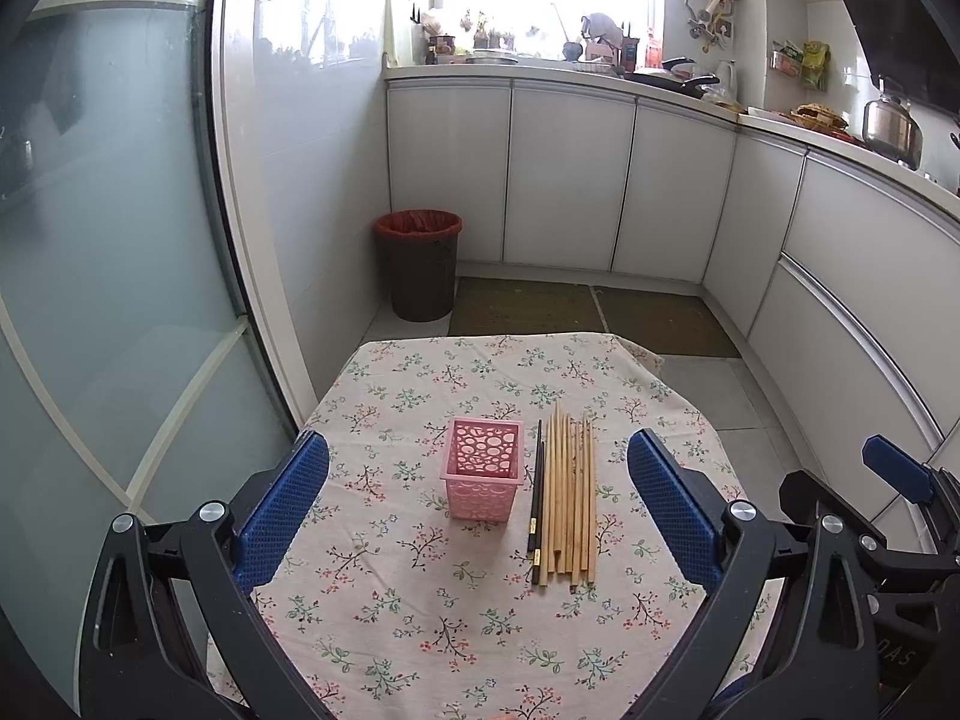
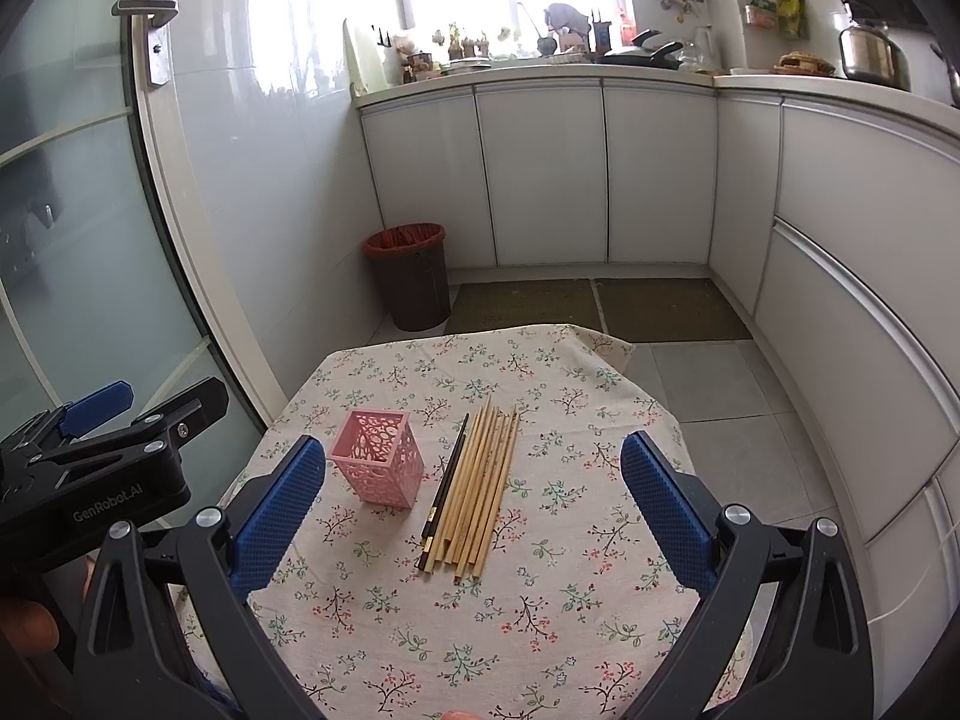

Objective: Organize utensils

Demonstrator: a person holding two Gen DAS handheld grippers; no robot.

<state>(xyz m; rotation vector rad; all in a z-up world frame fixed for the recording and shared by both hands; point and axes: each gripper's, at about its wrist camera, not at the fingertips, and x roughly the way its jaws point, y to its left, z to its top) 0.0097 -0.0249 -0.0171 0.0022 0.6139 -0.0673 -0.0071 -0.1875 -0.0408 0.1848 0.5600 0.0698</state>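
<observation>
A pink perforated utensil holder (image 1: 483, 468) stands upright and empty on the floral tablecloth (image 1: 420, 612). Right of it lie several bamboo chopsticks (image 1: 573, 495) in a row, with two black chopsticks (image 1: 536, 498) between them and the holder. My left gripper (image 1: 477, 510) is open and empty, above the table's near side. In the right wrist view the holder (image 2: 378, 459), bamboo chopsticks (image 2: 477, 489) and black chopsticks (image 2: 445, 489) lie ahead. My right gripper (image 2: 474, 507) is open and empty.
The small table stands in a kitchen with white cabinets (image 1: 570, 180) behind and to the right. A brown bin with a red liner (image 1: 419, 264) stands on the floor beyond the table. A glass door (image 1: 108, 240) is on the left. The left gripper's body (image 2: 108, 462) shows at the right view's left edge.
</observation>
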